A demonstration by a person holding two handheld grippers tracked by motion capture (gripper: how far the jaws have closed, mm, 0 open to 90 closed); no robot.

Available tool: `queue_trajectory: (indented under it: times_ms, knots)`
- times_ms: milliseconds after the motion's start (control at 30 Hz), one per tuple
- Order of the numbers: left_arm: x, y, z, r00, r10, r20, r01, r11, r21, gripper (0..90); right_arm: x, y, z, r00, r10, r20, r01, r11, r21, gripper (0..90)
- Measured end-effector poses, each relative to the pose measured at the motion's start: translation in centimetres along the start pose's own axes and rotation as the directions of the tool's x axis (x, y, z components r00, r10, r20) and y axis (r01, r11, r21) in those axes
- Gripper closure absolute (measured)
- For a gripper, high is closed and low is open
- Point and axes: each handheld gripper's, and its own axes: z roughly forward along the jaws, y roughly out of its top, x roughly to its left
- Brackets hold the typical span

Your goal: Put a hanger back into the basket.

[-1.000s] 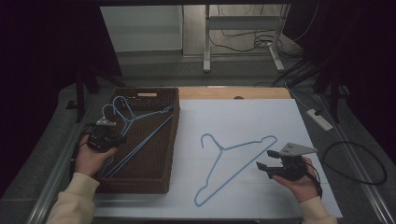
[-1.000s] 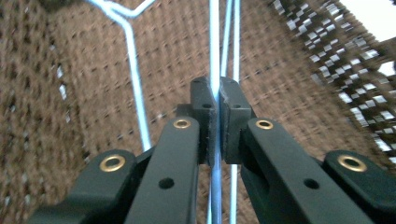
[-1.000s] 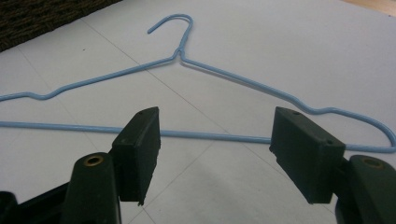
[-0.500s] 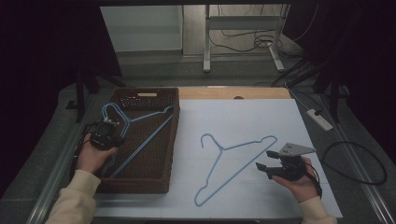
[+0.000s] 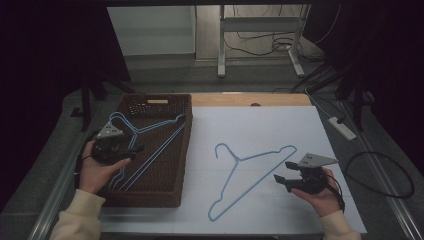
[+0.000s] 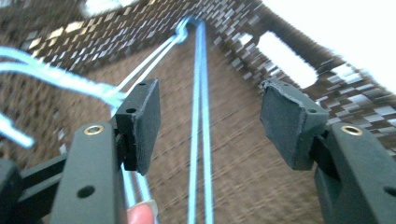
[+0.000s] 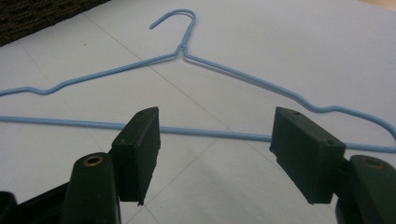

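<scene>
The left gripper (image 5: 131, 148), jaws just opening, apparently dropped hangers (image 5: 150, 145) into the basket (image 5: 150, 200); the right gripper (image 5: 284, 172) waited open beside another hanger (image 5: 250, 175).

Perhaps three hangers (image 5: 250, 172), one basket (image 5: 150, 102)

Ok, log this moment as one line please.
left gripper: open, jaws just opened, over blue wire hangers in brown woven basket | right gripper: open, beside blue wire hanger on white sheet

No text, label, brand, number or sign can be read anywhere in these pictures.
</scene>
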Motion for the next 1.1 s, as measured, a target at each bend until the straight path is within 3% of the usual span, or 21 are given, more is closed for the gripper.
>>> queue_trajectory:
  times_ms: [333, 600, 833, 1100]
  knots:
    - [-2.3, -0.2, -1.0, 0.9955, 0.004, 0.095, 0.003, 0.9972, -0.074, 35.6, -0.1, 0.1, -0.1, 1.0, 0.0, 0.002, 0.0, 0.9999, -0.01, 33.8]
    - [-4.4, -0.8, -1.0, 0.9857, 0.016, 0.168, 0.004, 0.9932, -0.117, 35.0, 0.0, 0.1, -0.3, 1.0, 0.002, 0.007, -0.002, 0.9999, -0.015, 33.5]
    - [-5.8, -1.3, -1.0, 0.9813, 0.041, 0.188, -0.019, 0.9924, -0.122, 34.5, 0.1, 0.1, -0.1, 0.9999, 0.004, 0.01, -0.004, 1.0, -0.008, 33.1]
    - [-6.1, -1.7, -0.7, 0.9798, 0.023, 0.199, 0.004, 0.991, -0.134, 34.4, 0.3, 0.1, 0.2, 0.9998, 0.012, 0.014, -0.012, 0.9999, 0.009, 32.9]
